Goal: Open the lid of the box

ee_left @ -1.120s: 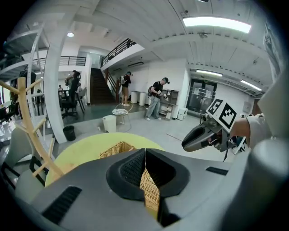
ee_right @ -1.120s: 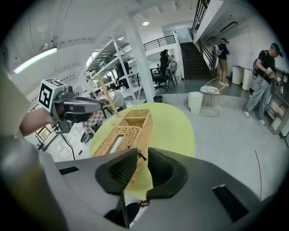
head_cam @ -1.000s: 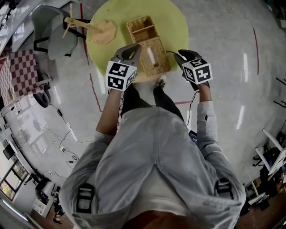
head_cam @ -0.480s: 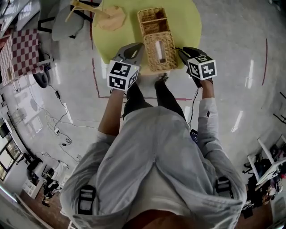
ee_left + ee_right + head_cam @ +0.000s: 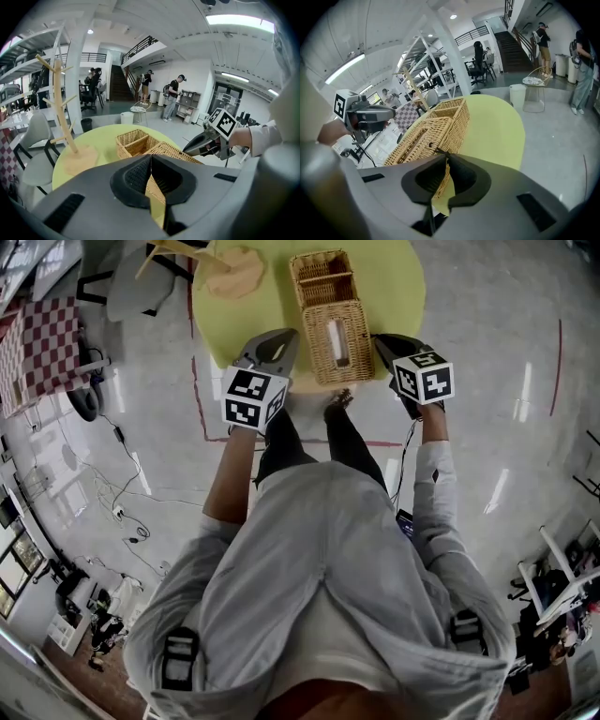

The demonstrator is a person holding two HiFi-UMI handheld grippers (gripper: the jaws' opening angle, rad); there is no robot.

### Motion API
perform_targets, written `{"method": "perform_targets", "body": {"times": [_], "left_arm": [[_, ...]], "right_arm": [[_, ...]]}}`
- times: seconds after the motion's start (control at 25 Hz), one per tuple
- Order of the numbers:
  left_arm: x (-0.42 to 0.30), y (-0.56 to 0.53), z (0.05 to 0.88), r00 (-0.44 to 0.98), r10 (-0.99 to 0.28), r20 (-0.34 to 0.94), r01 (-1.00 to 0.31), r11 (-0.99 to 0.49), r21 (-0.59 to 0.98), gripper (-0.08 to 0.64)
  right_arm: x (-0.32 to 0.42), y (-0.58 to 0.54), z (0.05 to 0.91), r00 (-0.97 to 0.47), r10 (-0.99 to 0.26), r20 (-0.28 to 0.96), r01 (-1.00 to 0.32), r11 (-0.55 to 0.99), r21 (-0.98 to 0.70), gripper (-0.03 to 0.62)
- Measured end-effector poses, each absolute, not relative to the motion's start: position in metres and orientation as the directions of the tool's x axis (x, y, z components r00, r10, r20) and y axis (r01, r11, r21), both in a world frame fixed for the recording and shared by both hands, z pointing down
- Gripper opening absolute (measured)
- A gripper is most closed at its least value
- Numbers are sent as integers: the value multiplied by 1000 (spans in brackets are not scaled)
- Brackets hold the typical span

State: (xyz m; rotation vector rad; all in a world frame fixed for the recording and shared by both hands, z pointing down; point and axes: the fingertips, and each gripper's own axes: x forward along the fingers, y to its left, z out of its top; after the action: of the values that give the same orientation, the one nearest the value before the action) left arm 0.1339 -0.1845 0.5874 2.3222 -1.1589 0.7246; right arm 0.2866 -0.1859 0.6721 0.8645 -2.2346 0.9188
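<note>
The wicker box (image 5: 336,338) lies on the table (image 5: 398,282) between both grippers, its slotted lid (image 5: 337,343) down. Its black loop (image 5: 435,148) sits at the tips of the right gripper (image 5: 446,155), whose jaws have just been closing and now pinch it. The left gripper (image 5: 151,158), just beside the box's other flank, has its jaws pressed together on nothing.

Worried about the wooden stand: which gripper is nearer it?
Left. Left gripper is on the stand's side of the box; right gripper, jaws just closing on its loop, sits beyond.
</note>
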Motion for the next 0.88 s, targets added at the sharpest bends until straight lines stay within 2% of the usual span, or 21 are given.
{"method": "perform_targets", "body": {"times": [0.88], "left_arm": [[73, -179, 515, 620, -597, 508, -751, -639, 166, 29]], "right_arm": [[245, -183, 567, -530, -470, 706, -801, 551, -234, 28]]}}
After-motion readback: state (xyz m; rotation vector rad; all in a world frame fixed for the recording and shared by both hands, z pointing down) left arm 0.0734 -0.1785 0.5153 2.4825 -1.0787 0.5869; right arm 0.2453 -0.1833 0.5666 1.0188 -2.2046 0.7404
